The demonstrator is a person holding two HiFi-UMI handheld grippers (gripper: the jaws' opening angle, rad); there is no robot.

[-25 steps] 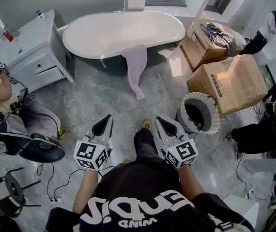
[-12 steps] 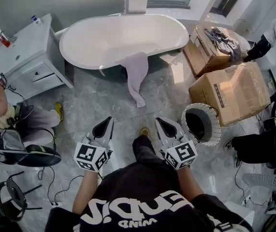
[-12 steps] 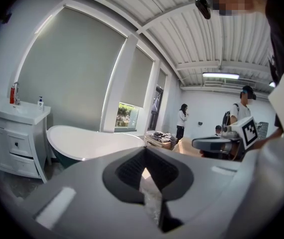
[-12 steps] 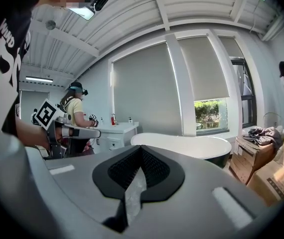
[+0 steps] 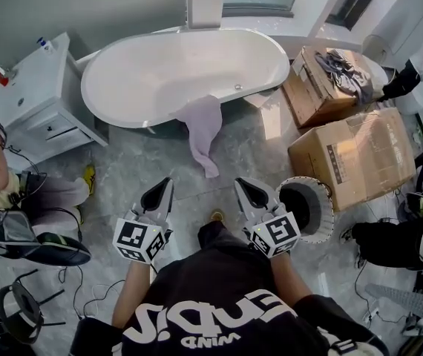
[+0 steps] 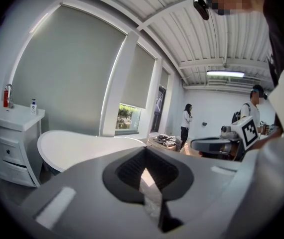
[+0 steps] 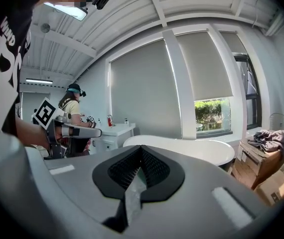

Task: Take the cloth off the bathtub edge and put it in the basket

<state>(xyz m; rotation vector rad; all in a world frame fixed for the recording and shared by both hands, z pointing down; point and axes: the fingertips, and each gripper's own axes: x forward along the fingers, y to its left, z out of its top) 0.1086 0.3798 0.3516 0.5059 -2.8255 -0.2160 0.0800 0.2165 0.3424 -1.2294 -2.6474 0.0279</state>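
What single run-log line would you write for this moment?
cloth: draped over bathtub edge, not yet taken | basket: on floor | left gripper: shut, empty | right gripper: shut, empty

R claw (image 7: 140, 153) closed; bathtub (image 7: 192, 151) ahead; boxes (image 7: 255, 167) at rt
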